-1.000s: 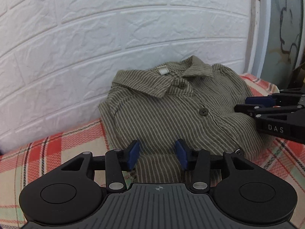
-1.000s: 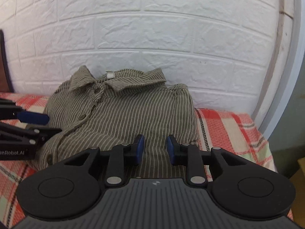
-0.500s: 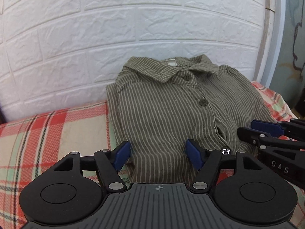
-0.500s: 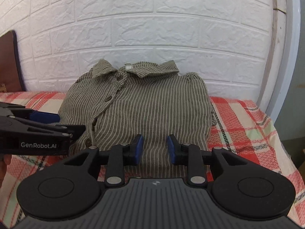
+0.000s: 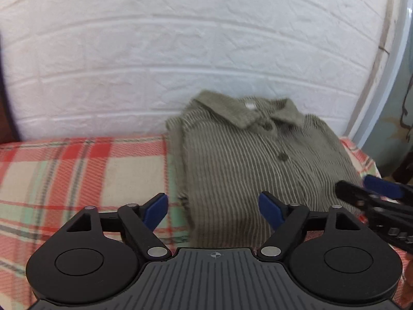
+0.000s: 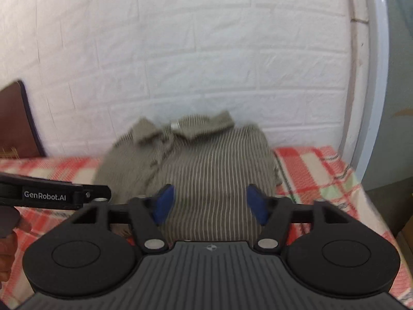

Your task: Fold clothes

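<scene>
Home bedroom: plaid blanket (bed-like) against white brick wall.

We see the scene from two wrist cameras, each looking forward along its own fingers, low over the plaid cover toward the white brick wall. Our left view sits near the cover's front edge, left of the folded shirt, with the right gripper entering at its right edge. Our right view faces the shirt squarely, the left gripper entering at its left. Both share the shirt, wall and cover.
</scene>
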The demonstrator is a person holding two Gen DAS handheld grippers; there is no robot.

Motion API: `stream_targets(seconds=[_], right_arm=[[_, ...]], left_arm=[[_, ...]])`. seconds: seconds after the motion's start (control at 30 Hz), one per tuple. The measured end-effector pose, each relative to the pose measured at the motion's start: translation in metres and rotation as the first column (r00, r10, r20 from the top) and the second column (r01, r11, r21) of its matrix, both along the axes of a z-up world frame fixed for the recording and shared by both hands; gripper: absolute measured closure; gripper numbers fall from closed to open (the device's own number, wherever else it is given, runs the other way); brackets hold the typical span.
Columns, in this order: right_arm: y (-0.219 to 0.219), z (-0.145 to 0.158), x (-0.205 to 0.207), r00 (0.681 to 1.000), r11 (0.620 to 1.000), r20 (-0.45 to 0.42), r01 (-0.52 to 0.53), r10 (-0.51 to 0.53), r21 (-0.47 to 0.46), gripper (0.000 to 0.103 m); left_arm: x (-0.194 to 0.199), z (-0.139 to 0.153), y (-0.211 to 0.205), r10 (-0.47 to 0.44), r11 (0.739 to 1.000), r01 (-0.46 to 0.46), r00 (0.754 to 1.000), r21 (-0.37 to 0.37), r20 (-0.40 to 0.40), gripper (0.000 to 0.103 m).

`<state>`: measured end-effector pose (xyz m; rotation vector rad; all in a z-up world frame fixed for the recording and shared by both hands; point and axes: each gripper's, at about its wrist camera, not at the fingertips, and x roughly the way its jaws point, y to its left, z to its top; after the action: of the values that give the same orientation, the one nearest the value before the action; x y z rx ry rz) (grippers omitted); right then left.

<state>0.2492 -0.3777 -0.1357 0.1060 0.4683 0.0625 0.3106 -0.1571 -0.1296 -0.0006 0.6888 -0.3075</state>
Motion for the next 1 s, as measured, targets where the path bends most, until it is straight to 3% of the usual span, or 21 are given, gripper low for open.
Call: stream_targets(seconds=[0.07, 0.2, 0.37, 0.63, 1.0], right_arm=[[0.0, 0.016, -0.011, 1.0, 1.0, -0.011, -0.01, 0.01, -0.026, 0.028], [0.001, 0.041, -0.036, 1.0, 0.999, -0.012, -0.024, 0.024, -0.042, 0.012], [0.008, 0.066, -0.069, 0.999, 0.996, -0.026, -0.038, 0.036, -0.077, 0.001], [0.009, 0.1, -0.106, 0.994, 0.991, -0.092, -0.07, 0.059, -0.118, 0.001], [-0.008, 0.124, -0.113, 0.981, 0.997, -0.185, -0.068, 0.061, -0.033, 0.001]], left_arm=[[-0.012, 0.012, 0.003, 0.01, 1.0, -0.011, 0.999, 0.027, 0.033, 0.01], [-0.038, 0.029, 0.006, 0.01, 0.998, -0.015, 0.997, 0.068, 0.075, 0.003], [-0.07, 0.049, 0.009, 0.006, 0.998, -0.01, 0.998, 0.063, 0.055, 0.003], [-0.113, 0.09, 0.021, 0.059, 0.998, -0.06, 0.997, 0.034, 0.05, 0.0], [-0.137, 0.113, 0.006, 0.066, 0.994, -0.068, 0.998, 0.089, 0.024, 0.0]])
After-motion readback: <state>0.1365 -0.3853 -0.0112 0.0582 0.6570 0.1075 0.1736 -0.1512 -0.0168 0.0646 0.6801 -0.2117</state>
